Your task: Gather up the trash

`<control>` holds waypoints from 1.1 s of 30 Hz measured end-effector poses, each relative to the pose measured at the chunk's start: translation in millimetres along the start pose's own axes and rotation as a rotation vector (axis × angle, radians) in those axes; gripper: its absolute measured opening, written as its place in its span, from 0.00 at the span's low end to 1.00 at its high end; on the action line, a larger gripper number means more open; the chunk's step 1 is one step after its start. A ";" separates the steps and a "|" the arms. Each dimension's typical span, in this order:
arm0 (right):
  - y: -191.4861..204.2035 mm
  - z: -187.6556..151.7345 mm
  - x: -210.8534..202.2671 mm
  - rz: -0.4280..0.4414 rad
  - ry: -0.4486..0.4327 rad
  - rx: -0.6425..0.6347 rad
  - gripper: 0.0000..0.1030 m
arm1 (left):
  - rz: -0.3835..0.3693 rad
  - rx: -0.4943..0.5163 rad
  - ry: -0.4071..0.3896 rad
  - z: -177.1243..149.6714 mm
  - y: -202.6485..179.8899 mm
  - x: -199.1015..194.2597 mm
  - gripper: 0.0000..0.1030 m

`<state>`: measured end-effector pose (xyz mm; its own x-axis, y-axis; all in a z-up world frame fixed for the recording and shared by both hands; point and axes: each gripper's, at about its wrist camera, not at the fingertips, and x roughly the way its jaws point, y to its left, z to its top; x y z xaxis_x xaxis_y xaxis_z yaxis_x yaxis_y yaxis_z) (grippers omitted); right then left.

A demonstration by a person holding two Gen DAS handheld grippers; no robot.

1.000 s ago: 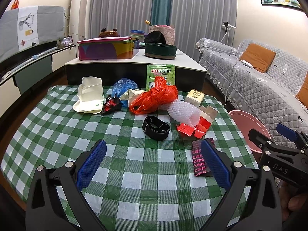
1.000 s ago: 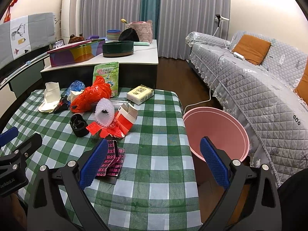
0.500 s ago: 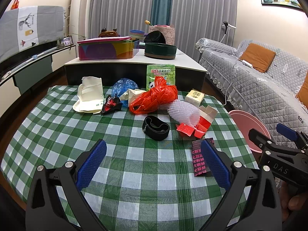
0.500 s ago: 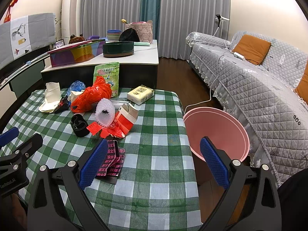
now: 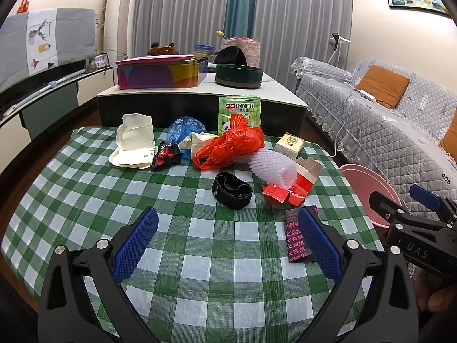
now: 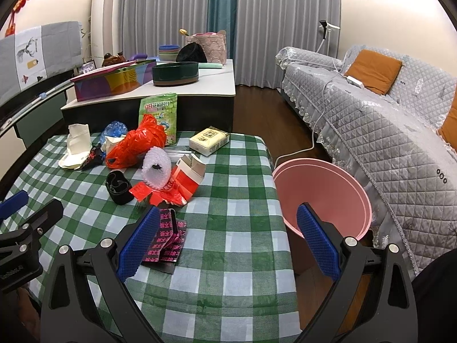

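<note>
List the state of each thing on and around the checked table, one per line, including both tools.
Left tool: open, empty.
Right tool: open, empty.
Round pink plastic bin: upright beside table, looks empty.
Crumpled red plastic bag: lying on table.
White foam net sleeve: on its side.
Red and white carton: torn open.
Black band loop: lying flat.
Dark pink-printed wrapper: flat, near table edge.

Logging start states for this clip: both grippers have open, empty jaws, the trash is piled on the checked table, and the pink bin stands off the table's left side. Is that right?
Not quite: the pink bin stands on the floor off the right side of the checked table, between it and the sofa, as the right wrist view shows. The rest holds: the left gripper and right gripper have open, empty jaws.
</note>
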<state>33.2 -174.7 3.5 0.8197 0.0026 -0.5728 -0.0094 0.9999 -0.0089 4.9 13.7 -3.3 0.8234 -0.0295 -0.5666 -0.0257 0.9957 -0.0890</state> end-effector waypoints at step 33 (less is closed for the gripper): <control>15.8 31.9 81.1 0.236 0.097 0.079 0.56 | 0.019 -0.037 0.054 23.7 8.4 70.2 0.50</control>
<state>117.8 -158.3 -16.9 0.7416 0.2386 -0.6270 -0.1461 0.9696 0.1961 75.9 22.0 -24.4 0.7909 -0.0158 -0.6117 -0.0630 0.9922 -0.1072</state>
